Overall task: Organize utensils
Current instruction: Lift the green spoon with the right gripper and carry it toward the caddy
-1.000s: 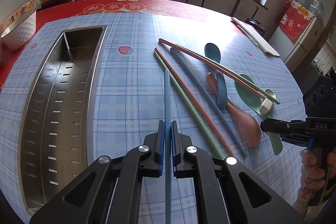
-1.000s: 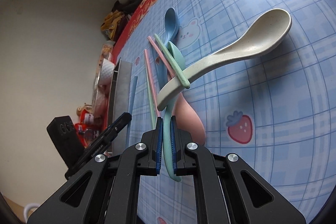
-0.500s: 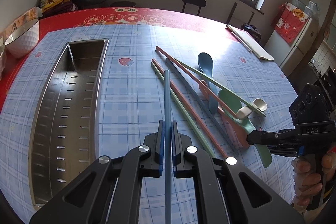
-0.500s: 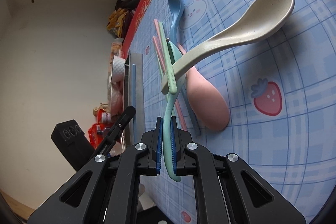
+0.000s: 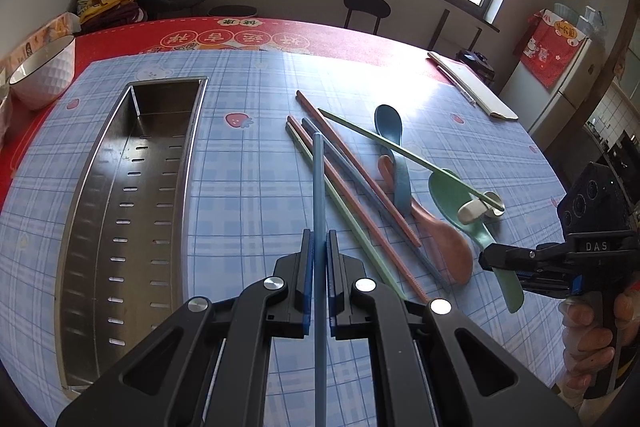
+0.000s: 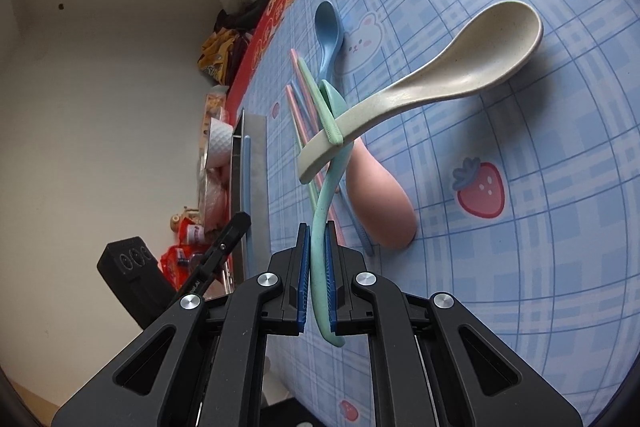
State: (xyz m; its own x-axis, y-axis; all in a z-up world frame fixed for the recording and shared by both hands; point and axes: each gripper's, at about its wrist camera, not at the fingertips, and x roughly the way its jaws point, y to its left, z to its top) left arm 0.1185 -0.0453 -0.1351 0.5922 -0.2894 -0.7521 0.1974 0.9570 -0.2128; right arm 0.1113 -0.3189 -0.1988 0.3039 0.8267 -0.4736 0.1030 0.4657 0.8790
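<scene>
My left gripper [image 5: 318, 247] is shut on a blue chopstick [image 5: 318, 183], held above the blue plaid cloth, right of the steel perforated tray [image 5: 120, 195]. My right gripper [image 6: 318, 239] is shut on the handle of a green spoon [image 6: 326, 179]; it also shows in the left wrist view [image 5: 486, 259] with the green spoon [image 5: 452, 193] lifted. A green chopstick [image 6: 320, 99] and the handle of a beige spoon [image 6: 460, 67] rest across the green spoon. A pink spoon [image 6: 376, 199], a blue spoon [image 6: 329, 27] and several pink, green and blue chopsticks [image 5: 352, 179] lie on the cloth.
A white bowl [image 5: 44, 71] stands at the far left on the red table edge. A flat white packet [image 5: 476, 91] lies at the far right. A stool [image 5: 366, 5] stands behind the table, a fridge [image 5: 560, 83] at the right.
My left gripper has risen and pulled back with the blue chopstick. My right gripper has lifted the green spoon, tilting the beige spoon and green chopstick resting on it.
</scene>
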